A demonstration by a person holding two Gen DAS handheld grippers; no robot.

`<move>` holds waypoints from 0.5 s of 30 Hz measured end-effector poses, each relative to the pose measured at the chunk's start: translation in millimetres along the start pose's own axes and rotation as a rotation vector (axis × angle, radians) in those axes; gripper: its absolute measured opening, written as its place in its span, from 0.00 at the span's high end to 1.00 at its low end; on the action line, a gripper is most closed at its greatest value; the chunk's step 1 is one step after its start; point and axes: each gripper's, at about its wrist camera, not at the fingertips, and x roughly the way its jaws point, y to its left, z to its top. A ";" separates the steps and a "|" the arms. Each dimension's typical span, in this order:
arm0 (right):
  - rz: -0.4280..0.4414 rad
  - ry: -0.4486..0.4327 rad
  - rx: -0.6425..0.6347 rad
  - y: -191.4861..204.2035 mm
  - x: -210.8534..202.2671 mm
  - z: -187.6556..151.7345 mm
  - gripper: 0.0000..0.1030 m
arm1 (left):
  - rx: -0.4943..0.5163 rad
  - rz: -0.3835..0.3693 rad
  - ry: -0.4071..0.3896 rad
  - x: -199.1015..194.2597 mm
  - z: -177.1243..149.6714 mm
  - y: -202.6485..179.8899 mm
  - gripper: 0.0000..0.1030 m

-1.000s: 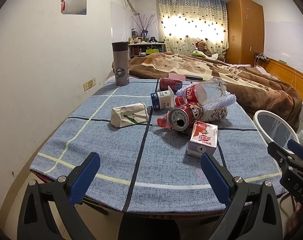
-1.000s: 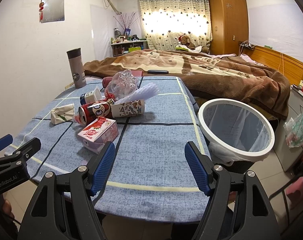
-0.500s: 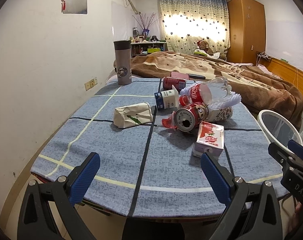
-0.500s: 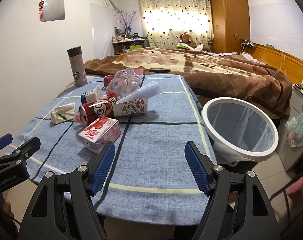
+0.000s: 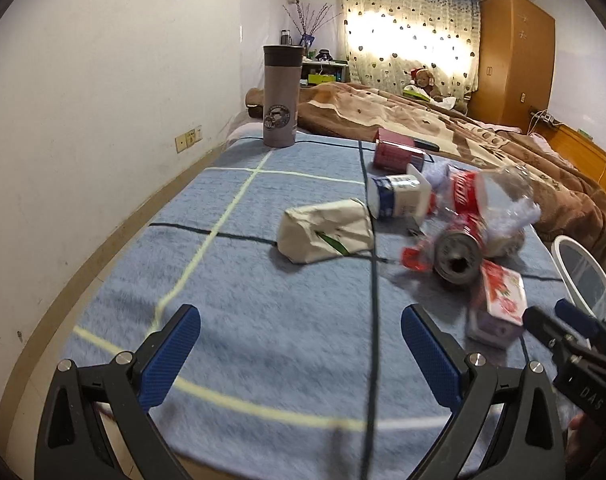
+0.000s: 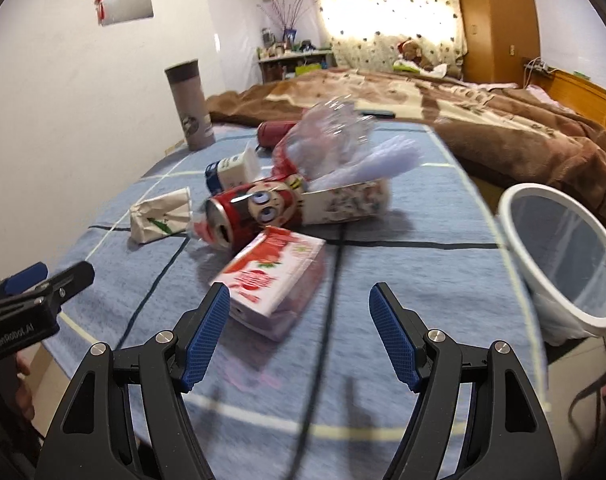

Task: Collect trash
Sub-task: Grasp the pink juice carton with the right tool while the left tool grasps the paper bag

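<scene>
Trash lies in a heap on the blue cloth table (image 5: 263,320): a crumpled white paper bag (image 5: 327,230), a small milk carton (image 5: 399,196), a red can (image 6: 251,212), a crushed clear bottle (image 6: 327,136), a patterned paper cup (image 6: 347,202) and a pink juice box (image 6: 279,276). My left gripper (image 5: 301,350) is open over the near table, well short of the paper bag. My right gripper (image 6: 299,330) is open, its left pad right at the juice box's near end. A white-rimmed bin (image 6: 563,256) stands off the table's right edge.
A grey thermos (image 5: 281,96) stands upright at the table's far left corner, and a red can (image 5: 395,154) lies behind the heap. A bed with a brown blanket (image 6: 483,120) runs beyond the table. A white wall (image 5: 83,120) borders the left side.
Both grippers have moved forward over the table toward the trash. The right one now reaches the juice box. Both stay open.
</scene>
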 end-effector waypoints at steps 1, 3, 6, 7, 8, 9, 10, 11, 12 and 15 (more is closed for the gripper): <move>0.010 0.008 -0.003 5.1 5.5 1.8 0.28 | 0.001 -0.005 0.007 3.9 3.9 3.6 0.01; 0.000 0.027 -0.002 10.9 13.0 4.6 0.28 | 0.025 -0.008 -0.004 10.8 11.9 7.6 0.01; -0.028 0.049 0.015 16.1 23.7 7.8 0.28 | 0.045 -0.033 0.024 29.1 26.3 13.2 0.01; -0.030 0.051 0.022 17.7 26.5 8.5 0.28 | 0.044 -0.050 0.033 36.8 32.0 15.9 0.01; -0.033 0.053 0.028 17.8 26.6 9.3 0.28 | 0.051 -0.055 0.036 42.6 36.8 17.6 0.01; -0.043 0.054 0.026 19.4 27.3 10.7 0.28 | 0.067 -0.063 0.035 48.5 41.2 17.8 0.01; -0.059 0.055 0.018 20.7 28.0 11.7 0.28 | 0.073 -0.067 0.045 55.1 45.5 18.6 0.01; -0.072 0.058 0.013 21.2 29.2 12.9 0.28 | 0.074 -0.074 0.055 61.0 49.4 19.4 0.01; -0.080 0.063 0.014 21.9 28.9 14.2 0.28 | 0.081 -0.086 0.059 66.3 52.3 19.6 0.01; -0.087 0.084 0.018 22.8 28.4 15.4 0.28 | 0.112 -0.071 0.088 82.9 60.4 16.7 0.01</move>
